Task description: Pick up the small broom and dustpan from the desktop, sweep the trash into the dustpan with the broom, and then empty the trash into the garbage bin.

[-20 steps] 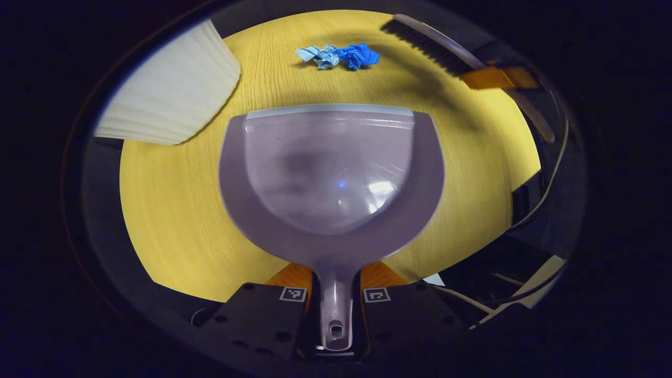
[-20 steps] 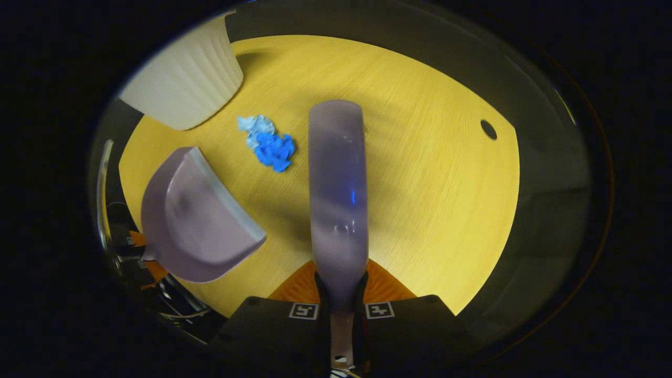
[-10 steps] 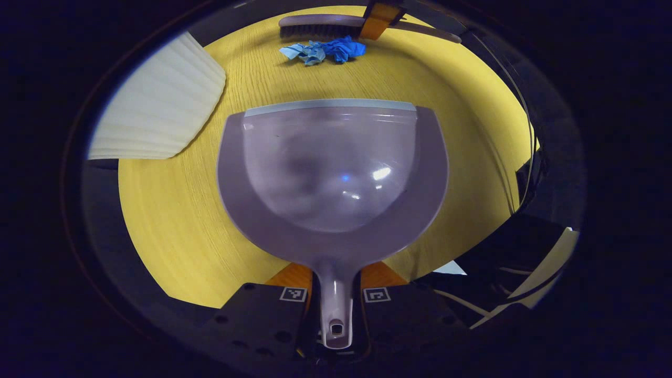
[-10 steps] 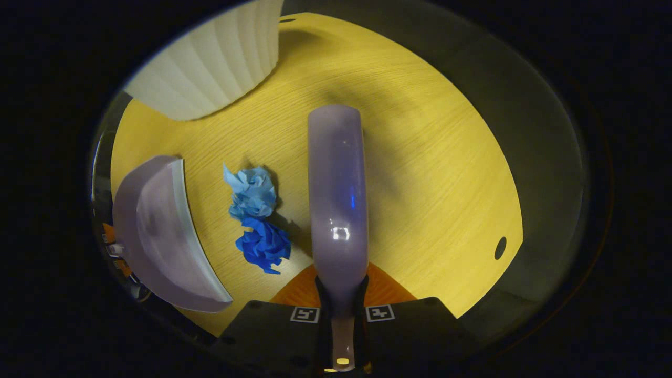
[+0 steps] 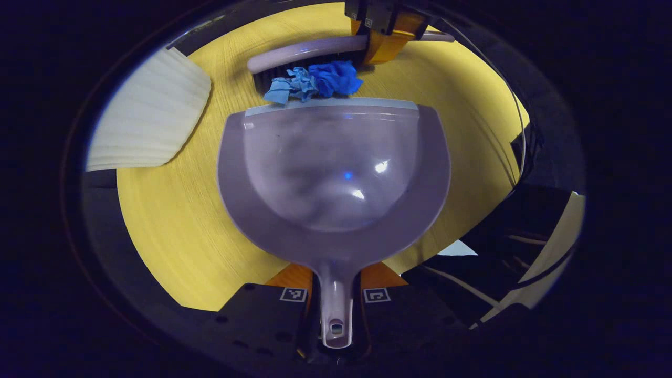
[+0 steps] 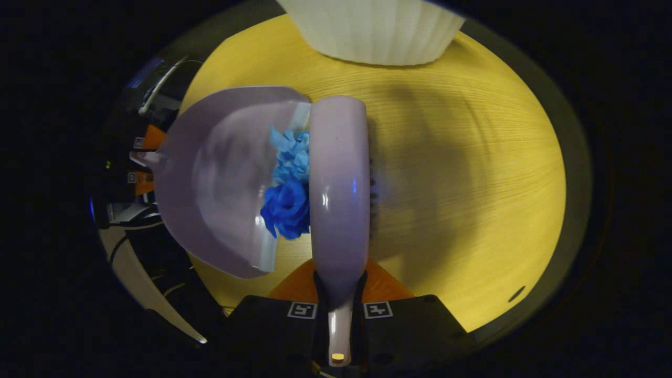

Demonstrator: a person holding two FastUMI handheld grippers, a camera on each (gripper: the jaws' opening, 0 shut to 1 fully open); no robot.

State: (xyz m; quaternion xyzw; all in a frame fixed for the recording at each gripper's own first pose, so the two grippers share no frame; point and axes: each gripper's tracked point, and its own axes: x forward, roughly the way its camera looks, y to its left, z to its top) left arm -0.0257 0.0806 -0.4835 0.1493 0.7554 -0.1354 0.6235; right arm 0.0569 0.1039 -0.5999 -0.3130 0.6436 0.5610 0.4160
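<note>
yellow wood-grain desktop (image 6: 462, 173) | round cable hole (image 6: 516, 293) near its edge

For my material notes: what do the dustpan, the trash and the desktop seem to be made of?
Dustpan: likely glossy moulded plastic, given its sharp highlights. Trash: looks like crumpled matte paper or tissue, with sharp folds. Desktop: wood or wood-look laminate, with fine grain lines.

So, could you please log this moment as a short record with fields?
left claw: shut on the dustpan handle
right claw: shut on the broom handle
trash: blue paper wads at the dustpan lip, between broom and pan
bin: white ribbed garbage bin on the desktop, beyond the broom
stage: sweeping; trash not fully inside the pan
</note>
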